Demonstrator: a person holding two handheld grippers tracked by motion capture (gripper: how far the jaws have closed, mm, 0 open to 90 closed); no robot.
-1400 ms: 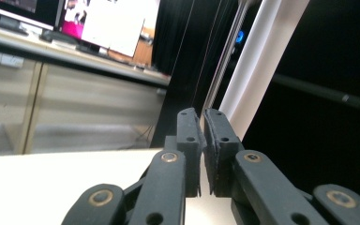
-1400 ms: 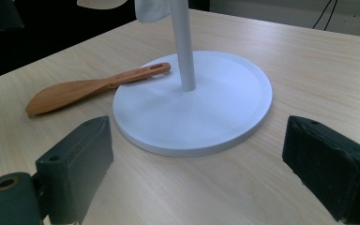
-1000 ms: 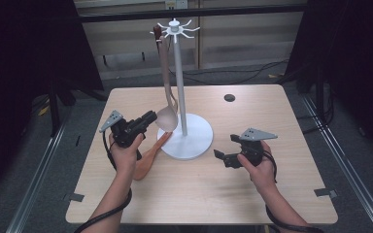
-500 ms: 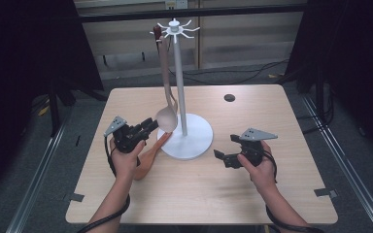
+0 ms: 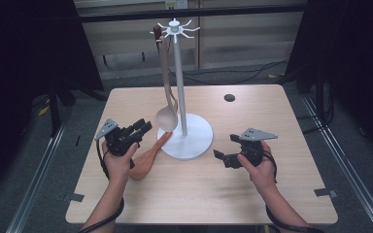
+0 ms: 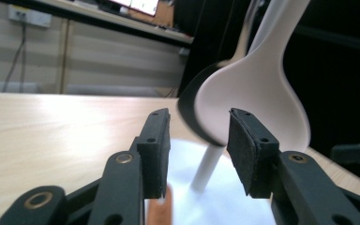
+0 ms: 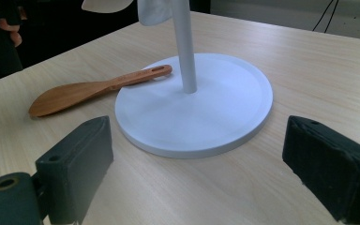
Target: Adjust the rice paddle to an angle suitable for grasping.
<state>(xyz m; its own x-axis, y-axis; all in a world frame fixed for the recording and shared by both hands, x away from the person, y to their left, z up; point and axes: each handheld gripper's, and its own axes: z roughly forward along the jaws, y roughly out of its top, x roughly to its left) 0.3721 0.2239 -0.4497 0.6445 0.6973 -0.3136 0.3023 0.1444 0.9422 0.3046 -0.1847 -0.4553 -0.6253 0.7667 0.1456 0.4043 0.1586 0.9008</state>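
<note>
Spanning the dark room, pale wooden table [image 5: 272,184], both tongs apart: left tongs [image 5: 144,127] just opening, empty; right tongs [image 5: 222,154].

Pale beige ladle [image 5: 166,118]; white stand [image 5: 185,141]; brown wooden spatula [image 5: 147,158]; light wood-grain table [image 5: 272,194]

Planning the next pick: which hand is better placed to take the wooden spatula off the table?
Left. Its tongs sit beside the wooden spatula, open; the right tongs are across the stand's base.
</note>
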